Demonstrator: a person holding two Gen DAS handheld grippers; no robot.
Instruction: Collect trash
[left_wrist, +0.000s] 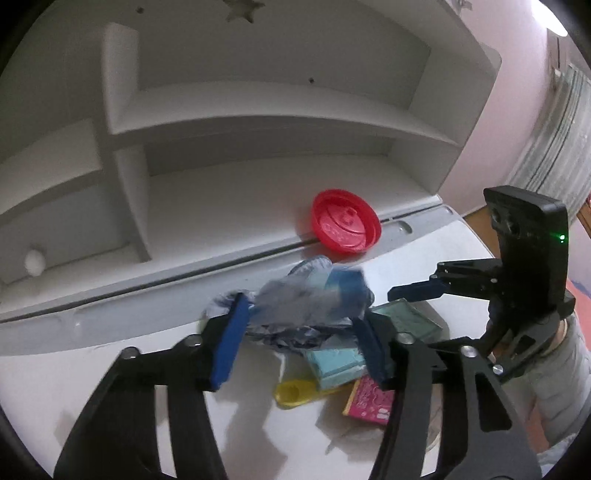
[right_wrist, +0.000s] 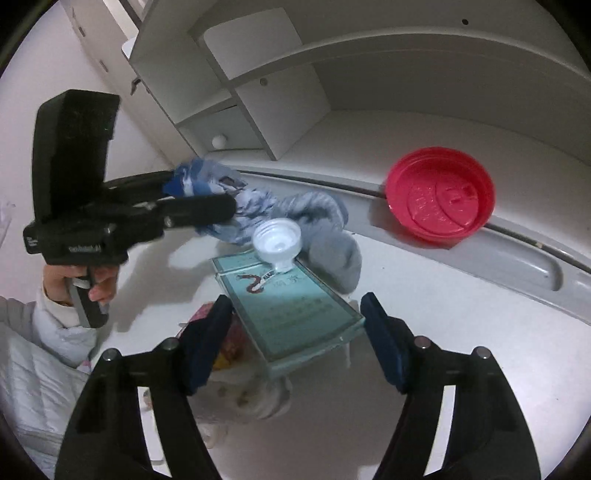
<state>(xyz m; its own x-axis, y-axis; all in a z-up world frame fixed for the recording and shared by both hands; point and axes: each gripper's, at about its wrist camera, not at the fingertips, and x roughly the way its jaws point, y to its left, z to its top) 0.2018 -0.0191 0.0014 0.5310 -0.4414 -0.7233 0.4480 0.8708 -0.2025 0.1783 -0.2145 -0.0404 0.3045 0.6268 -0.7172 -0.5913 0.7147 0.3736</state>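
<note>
A: Where's the trash?

B: My left gripper (left_wrist: 295, 332) has the crumpled blue-grey plastic wrapper (left_wrist: 306, 306) between its blue pads (left_wrist: 229, 343), lifted just above the pile on the white desk (left_wrist: 92, 376). Blurred in the left wrist view, so I can't tell how firmly the pads bear on it.

A: Right view any better?

B: Yes. It shows the left gripper (right_wrist: 207, 206) from the side, fingers closed round one end of the wrapper (right_wrist: 280, 206), the rest trailing right. It also shows a clear plastic bottle neck with threaded mouth (right_wrist: 277, 242), sitting on a teal rectangular box (right_wrist: 291, 306). The left view doesn't show that bottle neck.

A: Left view only?

B: A yellow plastic piece (left_wrist: 293, 393), lying by the teal box (left_wrist: 332, 365) and a pink printed packet (left_wrist: 369, 400). In the right view the pink packet (right_wrist: 205, 314) is mostly hidden behind my finger.

A: Right gripper?

B: Right gripper (right_wrist: 295, 332) wide, nothing in it, over the near end of the teal box. In the left view it (left_wrist: 413, 291) shows from the side.

A: Containers?

B: Round red plastic lid (right_wrist: 439, 195), hollow side up, tilted on the grey ledge (right_wrist: 535, 266) under the white shelf unit (right_wrist: 369, 55). Nothing in it.
</note>
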